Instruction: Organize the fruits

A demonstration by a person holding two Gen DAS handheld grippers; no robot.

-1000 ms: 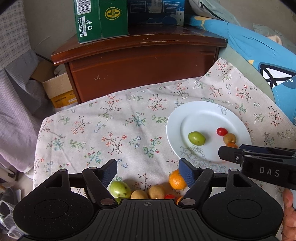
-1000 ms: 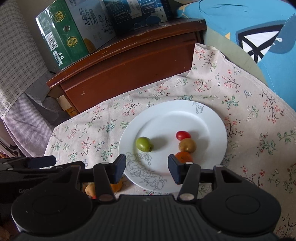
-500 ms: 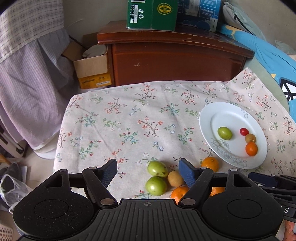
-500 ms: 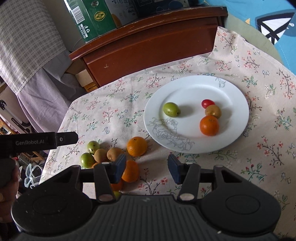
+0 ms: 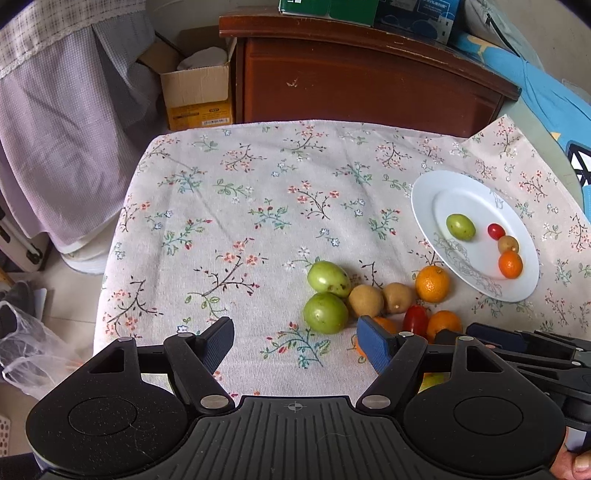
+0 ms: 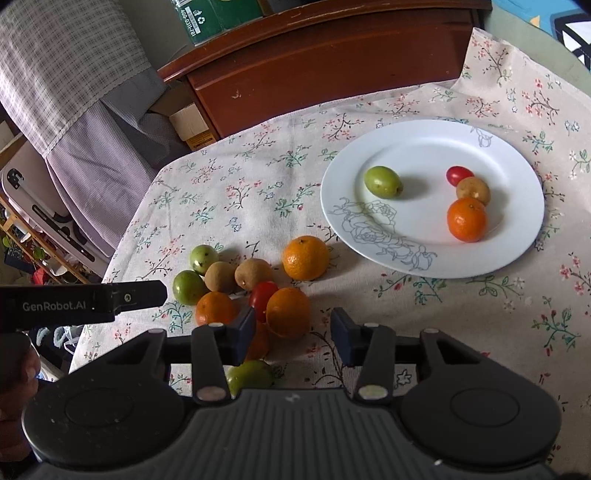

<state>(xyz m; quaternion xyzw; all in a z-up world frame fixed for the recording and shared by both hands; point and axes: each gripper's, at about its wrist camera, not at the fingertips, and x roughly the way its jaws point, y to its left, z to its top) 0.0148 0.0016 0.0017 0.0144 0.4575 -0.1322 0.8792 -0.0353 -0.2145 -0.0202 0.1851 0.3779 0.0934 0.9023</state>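
In the left wrist view, the left tongs point(image 5: 295, 343) stand apart and empty above the loose fruits point(image 5: 369, 299) on the worktop point(image 5: 221, 221). In the right wrist view, the right tongs point(image 6: 293, 332) are closing with an orange point(image 6: 288, 312) partly between them, not yet pressed; four fruits lie on the plate point(image 6: 369, 236). The step seems picking the next fruit, which needs lowering around that orange.

My right tongs point(image 6: 292, 332) cover part of an orange point(image 6: 258, 341) and a green fruit point(image 6: 249, 376) near the worktop's near edge; the green box point(image 6: 218, 16) is cropped.
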